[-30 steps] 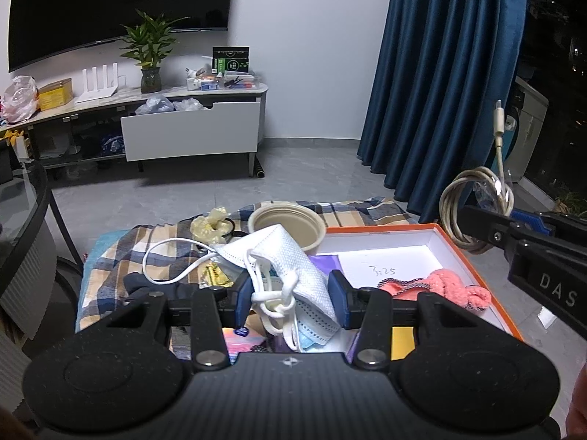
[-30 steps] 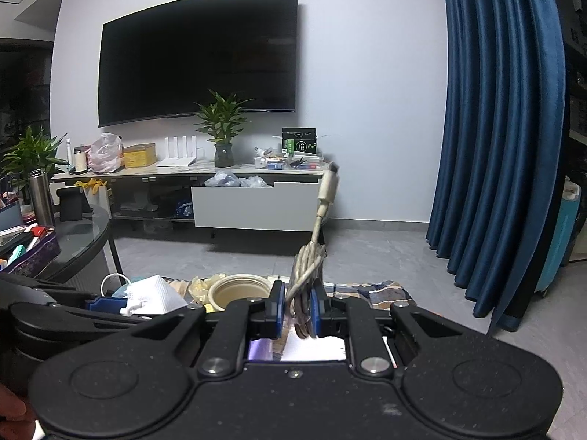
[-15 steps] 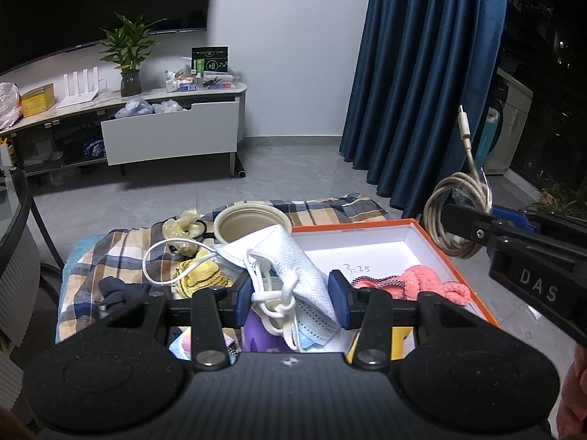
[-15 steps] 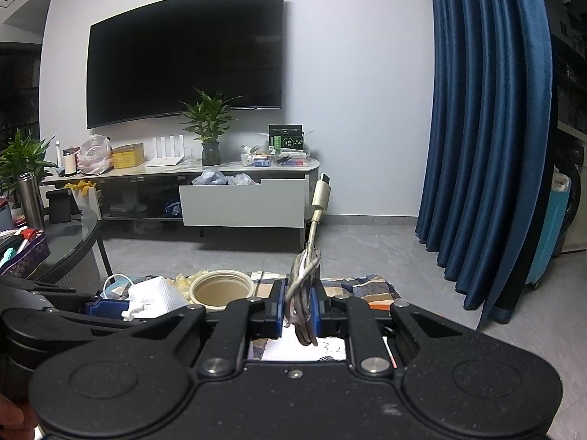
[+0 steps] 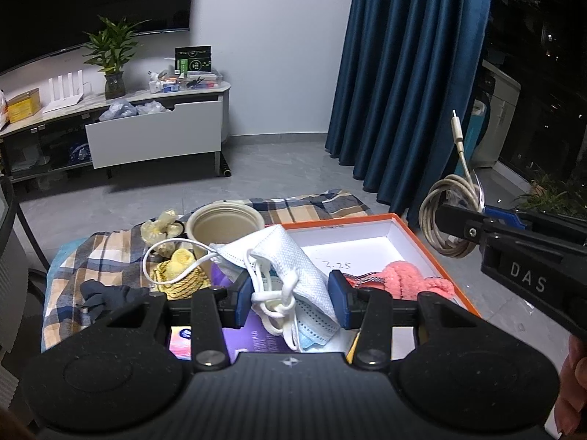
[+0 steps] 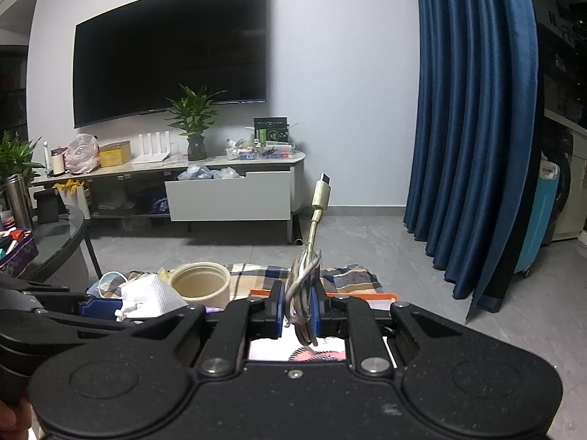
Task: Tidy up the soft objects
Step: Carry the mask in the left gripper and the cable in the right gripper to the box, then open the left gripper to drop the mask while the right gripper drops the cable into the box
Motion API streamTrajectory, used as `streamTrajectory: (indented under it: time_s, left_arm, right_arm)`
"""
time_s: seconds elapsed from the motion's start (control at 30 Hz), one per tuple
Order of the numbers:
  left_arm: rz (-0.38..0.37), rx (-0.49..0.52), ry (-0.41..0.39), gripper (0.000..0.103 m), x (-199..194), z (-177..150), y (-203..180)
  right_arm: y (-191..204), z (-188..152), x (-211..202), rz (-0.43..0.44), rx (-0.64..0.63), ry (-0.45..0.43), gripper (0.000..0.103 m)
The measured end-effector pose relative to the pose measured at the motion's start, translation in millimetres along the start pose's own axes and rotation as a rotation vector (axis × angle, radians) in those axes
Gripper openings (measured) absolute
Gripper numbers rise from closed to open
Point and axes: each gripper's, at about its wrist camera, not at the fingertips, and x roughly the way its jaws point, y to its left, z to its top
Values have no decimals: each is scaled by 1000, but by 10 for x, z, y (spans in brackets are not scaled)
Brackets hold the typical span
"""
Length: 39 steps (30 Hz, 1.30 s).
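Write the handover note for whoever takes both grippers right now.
Left gripper: shut on a bunch of white and blue face masks, held above the near end of the orange-rimmed white box.
Right gripper: shut on a coiled beige USB cable, plug pointing up, over the box's right side.
Done: a pink fluffy piece already lies in the box.
Left: place the masks and cable. On the plaid cloth there remain a yellow knitted item, a dark cloth, a crumpled pale yellow piece and a beige paper bowl.
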Motion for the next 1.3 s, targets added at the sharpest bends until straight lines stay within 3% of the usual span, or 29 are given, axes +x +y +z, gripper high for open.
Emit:
streamTrajectory:
  time_s: [1.3]
  left_arm:
    - [-148,104,88,45,394,-105,-635]
  right_arm:
    - [-609,-249,63,-62,30,137,18]
